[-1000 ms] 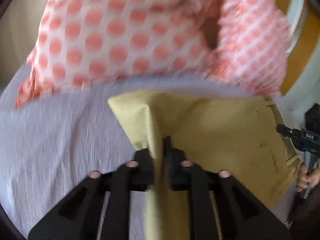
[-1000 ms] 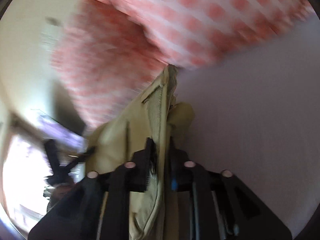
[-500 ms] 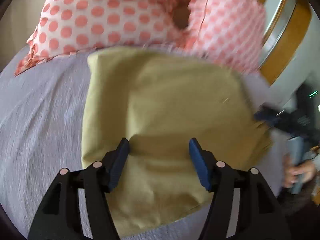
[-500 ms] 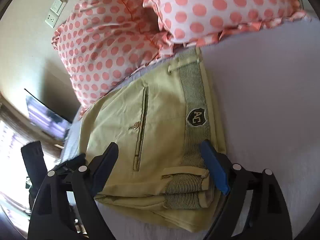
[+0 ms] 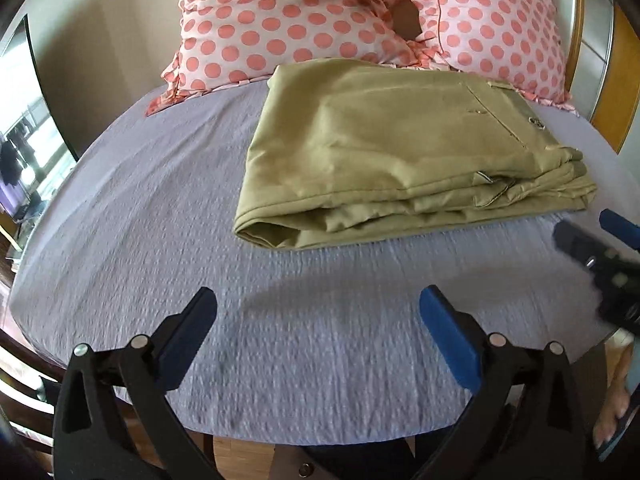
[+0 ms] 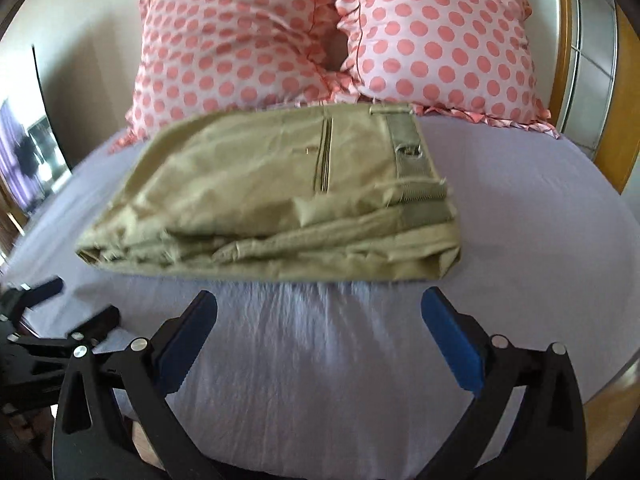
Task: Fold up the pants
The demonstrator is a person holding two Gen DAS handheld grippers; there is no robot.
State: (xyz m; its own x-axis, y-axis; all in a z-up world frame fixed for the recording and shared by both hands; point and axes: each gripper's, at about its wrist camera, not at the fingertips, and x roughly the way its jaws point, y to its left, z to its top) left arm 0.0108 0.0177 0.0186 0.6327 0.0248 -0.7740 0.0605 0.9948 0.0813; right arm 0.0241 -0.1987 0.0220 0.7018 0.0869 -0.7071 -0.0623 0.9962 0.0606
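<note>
The khaki pants [image 5: 392, 148] lie folded in a flat stack on the lilac bed sheet [image 5: 200, 240], just in front of the pillows. They also show in the right wrist view [image 6: 280, 200], waistband to the right. My left gripper [image 5: 318, 308] is open and empty, held back from the pants over the sheet near the bed's front edge. My right gripper [image 6: 318, 308] is open and empty, just short of the stack's near edge. The right gripper shows blurred at the right edge of the left wrist view [image 5: 600, 256]; the left gripper shows at the left edge of the right wrist view [image 6: 36, 332].
Two pink polka-dot pillows [image 5: 288, 20] [image 6: 436, 36] lean against the wall behind the pants. A wooden headboard or frame [image 5: 612, 92] stands at the right. A dark screen [image 5: 44, 92] stands at the left of the bed. The bed's front edge [image 5: 320, 436] is just below the grippers.
Both grippers let go of the pants and opened, then drew back toward the bed's front edge. The pants now lie folded and flat by the pillows.
</note>
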